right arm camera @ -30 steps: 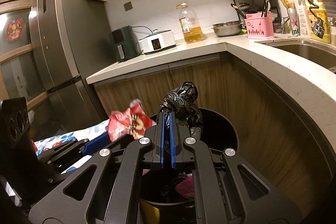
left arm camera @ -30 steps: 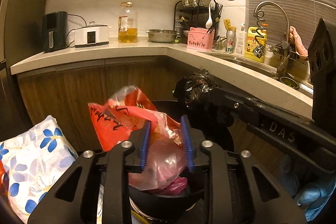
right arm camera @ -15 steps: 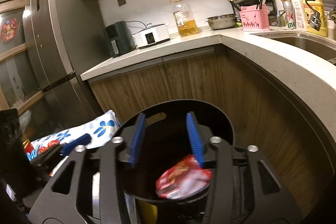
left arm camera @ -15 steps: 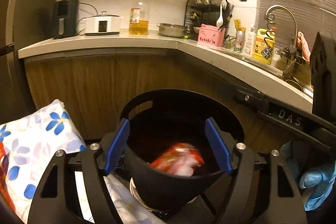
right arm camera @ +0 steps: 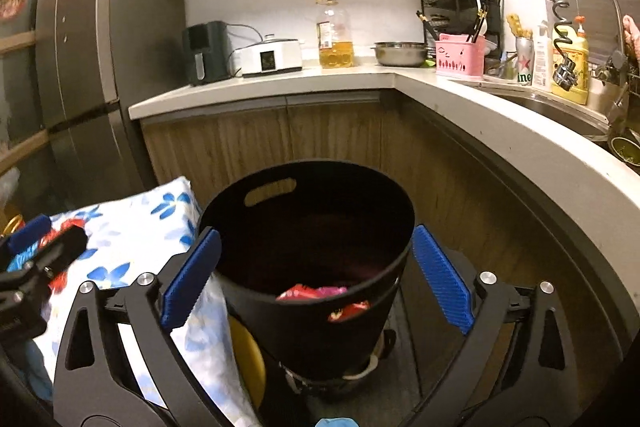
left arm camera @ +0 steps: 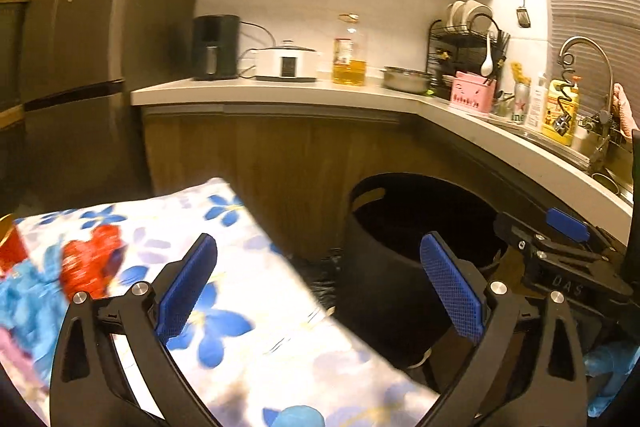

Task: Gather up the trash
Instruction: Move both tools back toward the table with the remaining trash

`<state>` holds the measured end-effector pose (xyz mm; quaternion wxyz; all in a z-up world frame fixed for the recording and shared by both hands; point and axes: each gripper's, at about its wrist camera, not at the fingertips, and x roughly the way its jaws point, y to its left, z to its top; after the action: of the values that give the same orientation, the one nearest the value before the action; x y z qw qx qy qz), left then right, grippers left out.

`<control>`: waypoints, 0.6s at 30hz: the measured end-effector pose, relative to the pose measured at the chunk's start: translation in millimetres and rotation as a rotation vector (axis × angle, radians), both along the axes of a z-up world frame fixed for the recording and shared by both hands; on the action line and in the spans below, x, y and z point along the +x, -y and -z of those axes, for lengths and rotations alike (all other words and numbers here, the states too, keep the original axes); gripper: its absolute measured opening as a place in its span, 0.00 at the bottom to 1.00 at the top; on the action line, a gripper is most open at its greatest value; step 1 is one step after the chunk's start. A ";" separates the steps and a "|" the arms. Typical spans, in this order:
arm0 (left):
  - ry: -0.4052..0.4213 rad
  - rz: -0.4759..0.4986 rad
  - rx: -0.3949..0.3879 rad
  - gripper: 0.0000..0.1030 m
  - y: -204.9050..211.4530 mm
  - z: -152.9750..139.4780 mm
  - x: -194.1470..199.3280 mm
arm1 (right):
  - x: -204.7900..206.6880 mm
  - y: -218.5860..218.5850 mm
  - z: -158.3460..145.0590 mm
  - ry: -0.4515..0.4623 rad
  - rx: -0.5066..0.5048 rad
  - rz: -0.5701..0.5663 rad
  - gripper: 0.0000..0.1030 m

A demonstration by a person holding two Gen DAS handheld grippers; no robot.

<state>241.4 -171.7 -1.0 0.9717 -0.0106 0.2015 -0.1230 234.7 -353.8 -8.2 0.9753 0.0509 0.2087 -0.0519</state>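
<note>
two grippers in view, both with nothing between the pads. working left to right.

far left: grey fridge (right arm camera: 80,67), then a floral cloth (left arm camera: 248,307) with blue and red flowers, spread just beside the bin. a red blotch sits on the cloth at its left end; too blurred to tell whether it is print or a scrap.

left gripper (left arm camera: 320,291): jaws opening, spread wide and empty, hanging over the edge of the cloth with the bin off to its right.

centre: black bin (right arm camera: 400,227), upright, standing on the floor against the wooden cabinet fronts. trash (right arm camera: 316,293) lies inside at the bottom, red and pink wrappers, partly hidden by the near rim.

right gripper (right arm camera: 316,283): jaws opening, spread to either side of the bin, pads not pressing on it, nothing held.

right: counter (right arm camera: 500,131) curving toward the sink, with dish rack, pink caddy and bottles on it.

status, as judged: drop into the bin looks complete for what is now inside. remaining: check cloth and floor for further scraps; none clearly visible.
</note>
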 end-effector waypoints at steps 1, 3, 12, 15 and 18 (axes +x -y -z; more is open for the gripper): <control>-0.001 -0.018 0.007 0.94 -5.2 -0.3 -6.5 | -4.2 -3.7 0.4 -0.002 -0.010 0.010 0.94; -0.006 -0.036 0.006 0.94 -14.9 -0.8 -16.3 | -11.9 -9.4 0.9 -0.005 -0.027 0.024 0.94; -0.021 -0.090 -0.006 0.94 -49.0 -1.5 -56.9 | -52.6 -40.5 0.5 -0.005 -0.047 0.035 0.95; -0.016 -0.101 -0.007 0.94 -59.0 -2.3 -71.2 | -63.6 -49.8 0.3 -0.008 -0.042 0.030 0.95; -0.008 -0.111 -0.011 0.94 -66.7 -3.1 -82.7 | -74.6 -56.4 -0.1 -0.007 -0.037 0.031 0.95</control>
<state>158.8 -105.0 2.1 0.9761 -0.0275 0.2041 -0.0701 160.1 -297.4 -8.1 0.9744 0.0358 0.2101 -0.0712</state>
